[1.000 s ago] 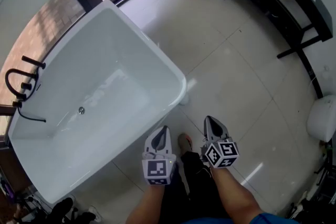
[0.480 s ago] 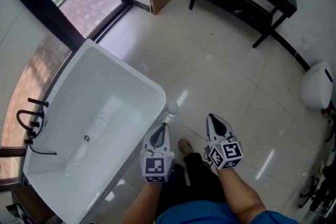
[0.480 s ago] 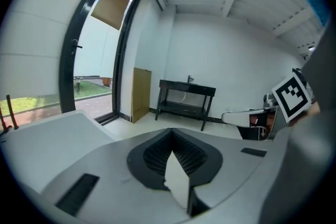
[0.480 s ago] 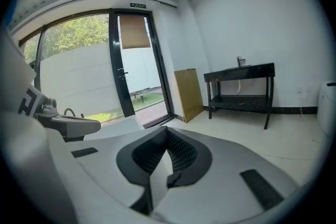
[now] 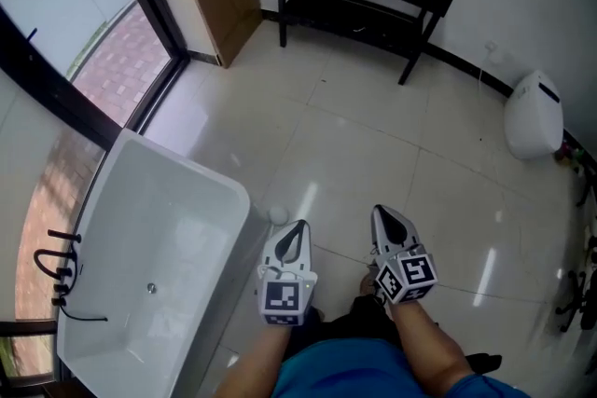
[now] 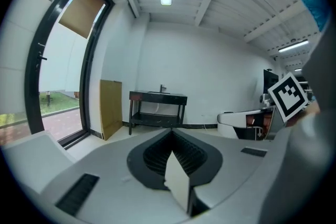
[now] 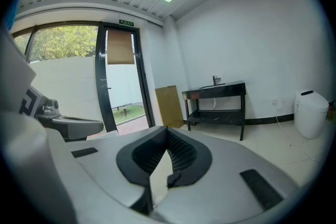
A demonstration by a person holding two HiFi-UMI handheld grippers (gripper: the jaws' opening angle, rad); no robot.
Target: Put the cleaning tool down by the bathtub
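Both tongs, left (image 5: 298,228) and right (image 5: 381,213), were closed and empty, near the bathtub (image 5: 183,161). One small white cleaning tool (image 5: 277,214) sat on the floor just beside the bathtub's corner; its long axis and heading could not be told.
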